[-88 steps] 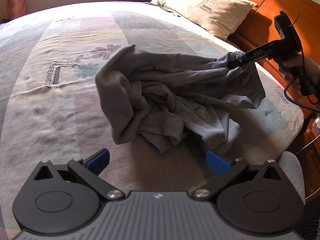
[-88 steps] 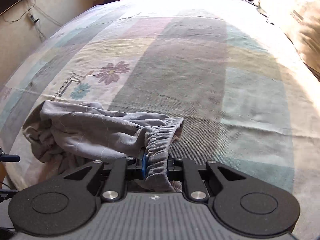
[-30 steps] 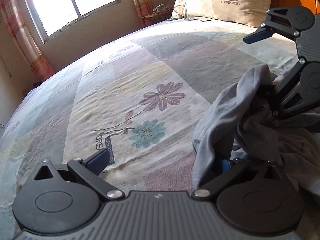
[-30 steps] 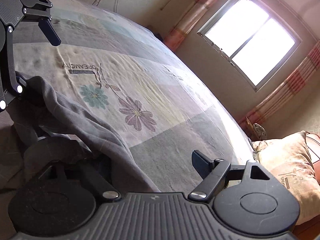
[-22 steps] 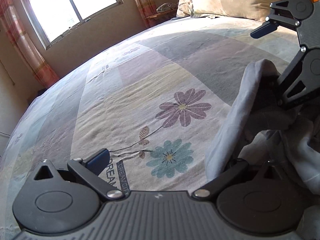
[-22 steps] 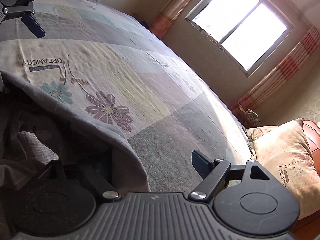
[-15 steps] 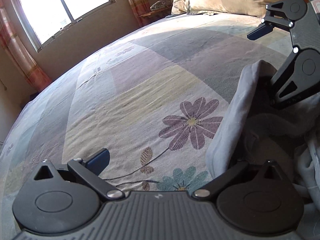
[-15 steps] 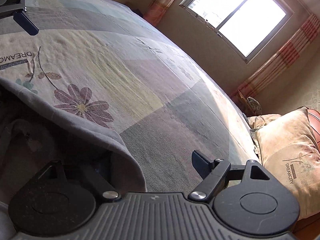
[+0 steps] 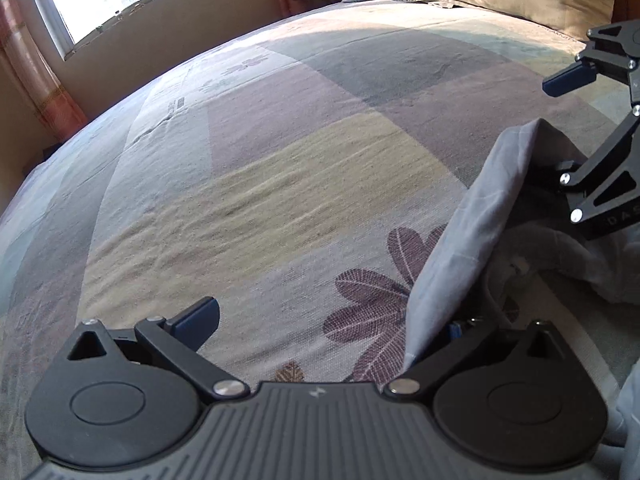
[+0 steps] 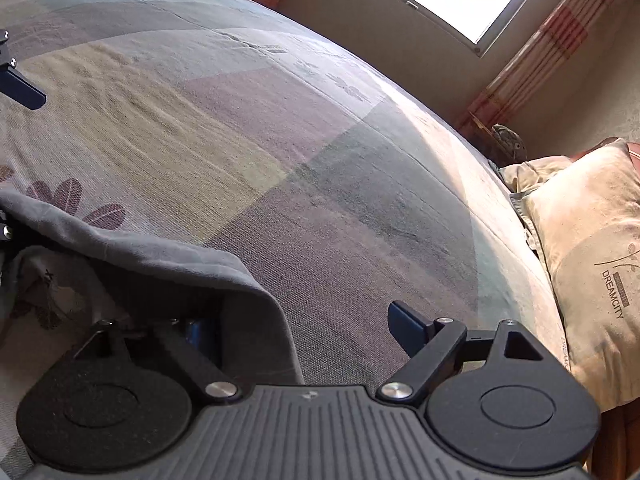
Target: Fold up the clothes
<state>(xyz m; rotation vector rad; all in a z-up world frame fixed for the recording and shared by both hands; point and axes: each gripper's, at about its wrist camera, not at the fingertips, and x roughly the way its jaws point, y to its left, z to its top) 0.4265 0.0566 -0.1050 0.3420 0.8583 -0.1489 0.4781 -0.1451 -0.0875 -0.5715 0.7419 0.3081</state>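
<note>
Your left gripper (image 9: 332,324) and opening right gripper (image 10: 304,328) both gape, each with one finger hooked under the limp, light grey garment (image 9: 472,216); pinch its hem.

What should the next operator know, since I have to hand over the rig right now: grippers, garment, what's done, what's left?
Left gripper: jaws wide open, clamping nothing; the grey garment is draped over its right-side jaw.
Right gripper: jaws wide open, clamping nothing; the garment's hem hangs over its left-side jaw.
Garment: bunched on the patterned bedspread, with one edge held up between the two grippers, near the purple flower print.
Done: an edge is hooked on both sides.
Left: spread the garment flat, then make every fold; none is visible yet.
</note>
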